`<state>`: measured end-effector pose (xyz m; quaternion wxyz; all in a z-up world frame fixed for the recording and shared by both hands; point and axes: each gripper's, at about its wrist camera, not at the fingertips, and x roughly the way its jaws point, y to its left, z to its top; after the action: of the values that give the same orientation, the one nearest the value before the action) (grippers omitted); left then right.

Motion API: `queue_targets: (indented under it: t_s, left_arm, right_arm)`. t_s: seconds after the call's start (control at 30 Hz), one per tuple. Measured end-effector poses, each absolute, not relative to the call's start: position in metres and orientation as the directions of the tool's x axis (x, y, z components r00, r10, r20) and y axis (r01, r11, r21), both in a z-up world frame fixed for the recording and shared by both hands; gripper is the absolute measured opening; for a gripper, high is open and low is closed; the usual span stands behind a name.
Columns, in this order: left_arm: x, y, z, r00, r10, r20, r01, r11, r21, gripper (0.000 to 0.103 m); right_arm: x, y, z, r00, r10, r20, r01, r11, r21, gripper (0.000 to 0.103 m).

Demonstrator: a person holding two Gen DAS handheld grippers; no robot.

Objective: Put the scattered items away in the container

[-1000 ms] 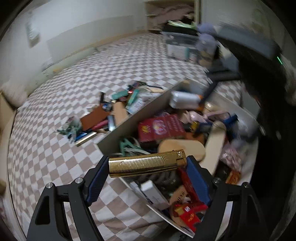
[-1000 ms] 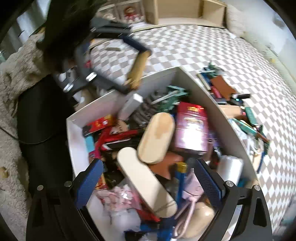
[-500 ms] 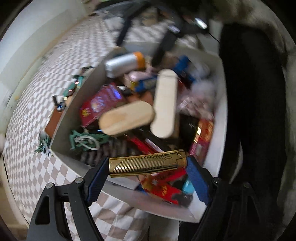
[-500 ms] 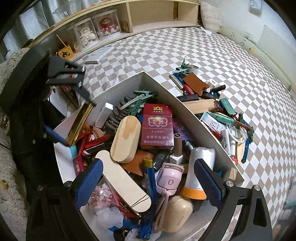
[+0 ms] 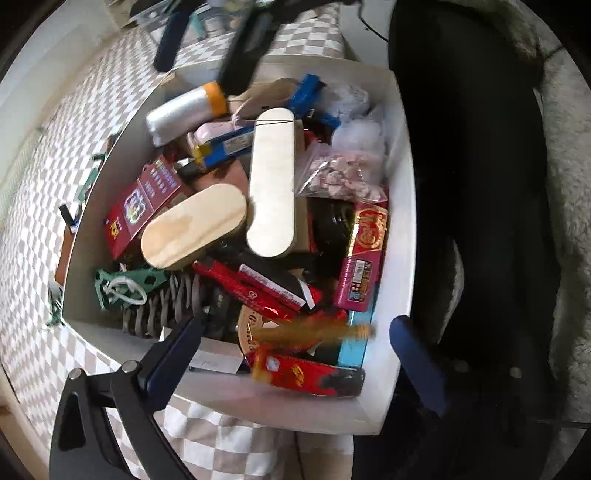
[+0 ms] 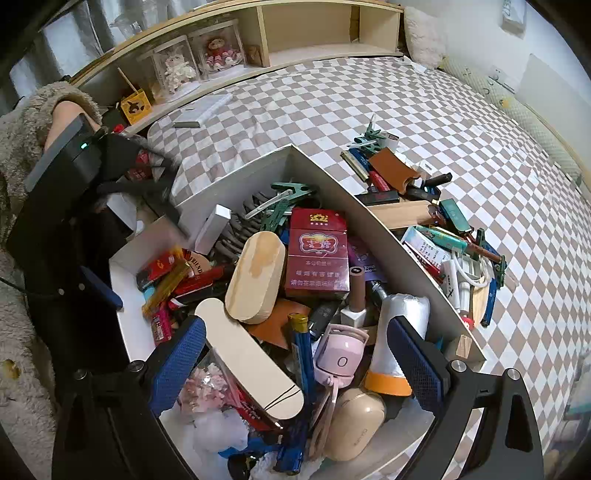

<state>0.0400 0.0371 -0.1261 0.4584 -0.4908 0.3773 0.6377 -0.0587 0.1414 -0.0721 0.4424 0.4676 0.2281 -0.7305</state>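
A white box (image 5: 404, 177) (image 6: 236, 181), crammed with several small items, lies on the checkered bed. My left gripper (image 5: 295, 328) hangs over the box's near corner and its jaws are opening. A gold comb-like bar (image 5: 314, 332) shows as a blur between them, free of the pads and dropping onto the red packs. In the right wrist view the bar (image 6: 166, 284) lies tilted among those packs below the left gripper (image 6: 151, 267). My right gripper (image 6: 295, 332) is open over the box's other end with nothing between its fingers.
Several scattered items (image 6: 424, 221) lie in a pile on the bed outside the box's long wall. A shelf (image 6: 295, 33) with display cases runs behind. A fluffy sleeve (image 6: 33, 122) and dark clothing (image 5: 472, 184) border the box.
The left gripper swung over the box and tipped downward, then its jaws spread and let the gold bar go. The right gripper shifted slightly along the box and stayed open.
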Motion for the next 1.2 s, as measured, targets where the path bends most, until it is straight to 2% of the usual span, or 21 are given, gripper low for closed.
queue_targets:
  t_s: [0.67, 1.0, 1.2]
  left_arm:
    - [0.042, 0.021, -0.108, -0.167, 0.258, -0.951, -0.921, -0.386, 0.057, 0.103]
    - [0.039, 0.015, -0.075, -0.274, 0.343, -0.899, -0.875, -0.477, 0.085, 0.103]
    - [0.029, 0.018, -0.053, -0.368, 0.402, -0.838, -0.825, -0.556, 0.095, 0.103]
  right_arm:
    - [-0.053, 0.135, -0.063, -0.194, -0.442, -0.876, 0.867, -0.495, 0.058, 0.098]
    - [-0.047, 0.137, -0.042, -0.255, -0.474, -0.843, 0.846, -0.532, 0.043, 0.098]
    - [-0.042, 0.143, -0.023, -0.325, -0.495, -0.806, 0.812, -0.583, 0.030, 0.098]
